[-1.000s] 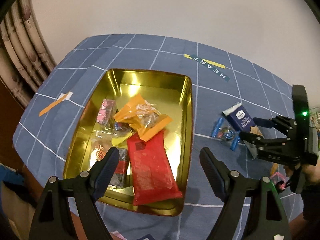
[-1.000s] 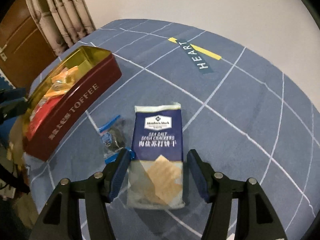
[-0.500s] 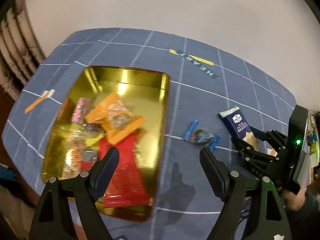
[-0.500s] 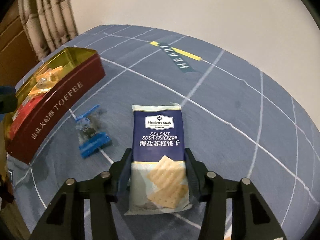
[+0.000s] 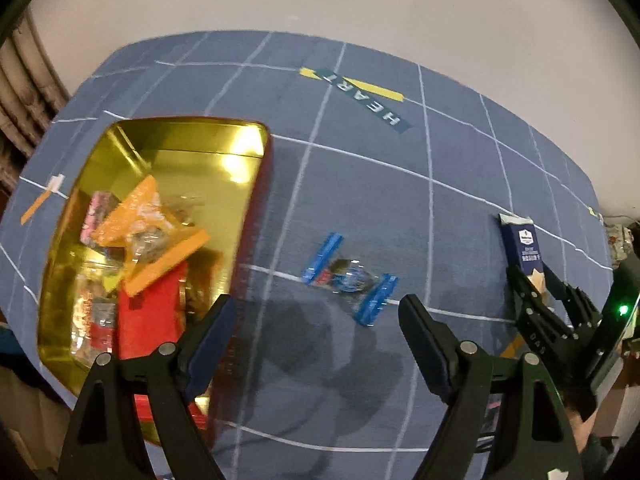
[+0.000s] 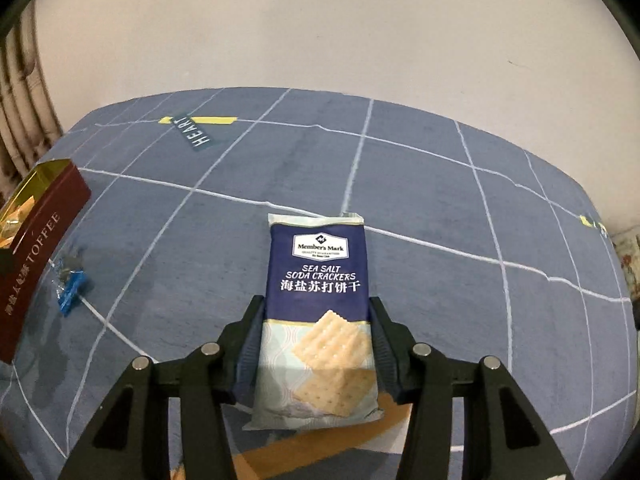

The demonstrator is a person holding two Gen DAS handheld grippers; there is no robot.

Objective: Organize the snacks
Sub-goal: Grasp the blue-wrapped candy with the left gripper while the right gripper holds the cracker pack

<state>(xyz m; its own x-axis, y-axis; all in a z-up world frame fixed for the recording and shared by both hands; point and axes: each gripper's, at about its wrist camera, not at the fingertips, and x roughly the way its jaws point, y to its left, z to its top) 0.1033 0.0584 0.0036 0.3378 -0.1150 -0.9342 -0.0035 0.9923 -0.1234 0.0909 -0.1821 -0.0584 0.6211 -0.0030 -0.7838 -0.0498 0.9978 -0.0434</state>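
Looks like a home room, blue grid-lined tablecloth (image 6: 420, 184) lettered HEART, plain white wall (image 6: 320, 28), pleated curtain (image 5: 24, 92) at left, toffee tin (image 5: 168, 148) of snacks

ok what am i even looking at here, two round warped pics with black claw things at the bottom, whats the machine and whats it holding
There is no robot here: a person holds a two-finger gripper in each hand, and a fisheye camera on each one looks along its fingers, which bends the picture.

The left wrist view shows the left gripper open and empty above a blue gridded tablecloth. To its left is a toffee tin, gold inside, already holding snack packets. A small blue-ended candy wrapper lies loose on the cloth. At the right edge you see the other gripper.

The right wrist view shows the right gripper shut on a pack of sea salt soda crackers, one finger on each side. The tin and candy sit far left there.
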